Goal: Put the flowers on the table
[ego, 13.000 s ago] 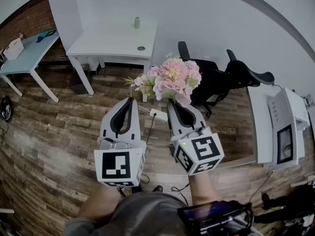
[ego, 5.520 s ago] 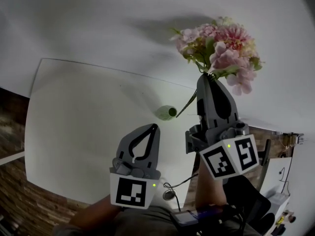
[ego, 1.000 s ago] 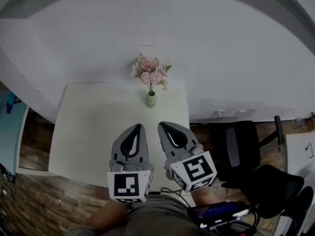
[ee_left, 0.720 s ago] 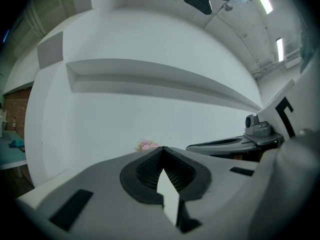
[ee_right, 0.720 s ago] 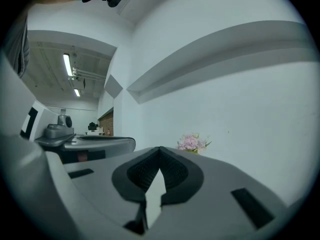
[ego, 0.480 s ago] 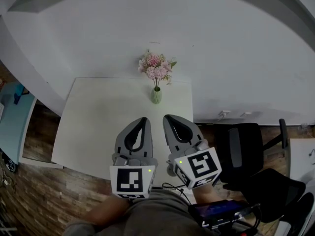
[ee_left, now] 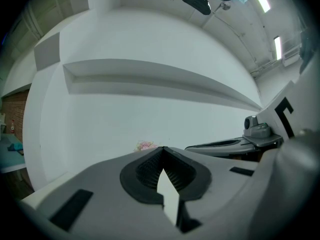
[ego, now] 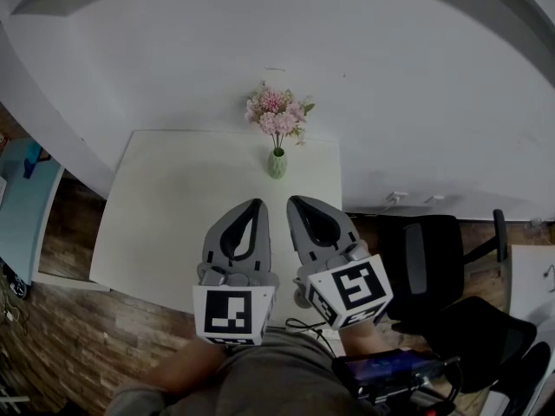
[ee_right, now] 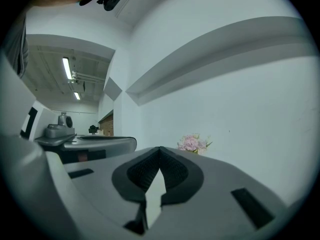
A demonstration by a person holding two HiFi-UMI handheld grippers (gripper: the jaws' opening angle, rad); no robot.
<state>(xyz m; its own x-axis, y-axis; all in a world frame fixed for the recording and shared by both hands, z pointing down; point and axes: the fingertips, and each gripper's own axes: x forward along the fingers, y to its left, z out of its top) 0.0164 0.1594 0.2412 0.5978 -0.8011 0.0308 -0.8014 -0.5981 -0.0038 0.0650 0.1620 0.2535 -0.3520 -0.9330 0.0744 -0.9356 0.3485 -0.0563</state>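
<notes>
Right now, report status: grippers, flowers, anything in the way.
Left gripper shut, empty. Right gripper shut, empty. Flowers upright in green vase near white table far edge. Nothing in the way.

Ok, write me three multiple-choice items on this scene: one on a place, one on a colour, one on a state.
1. Where are the flowers?
A. In a vase at the table's far edge
B. Lying flat mid-table
C. At the table's near edge

2. What colour is the vase?
A. Black
B. Pale green
C. Red

3. How do the right gripper's jaws stand?
A. Shut on the stems
B. Wide apart
C. Shut, with nothing between them

Answers:
1 A: the head view shows the vase upright at the table's far edge.
2 B: the vase looks light green against the white table.
3 C: the right gripper view shows the jaw tips meeting, with the flowers far beyond them.
</notes>
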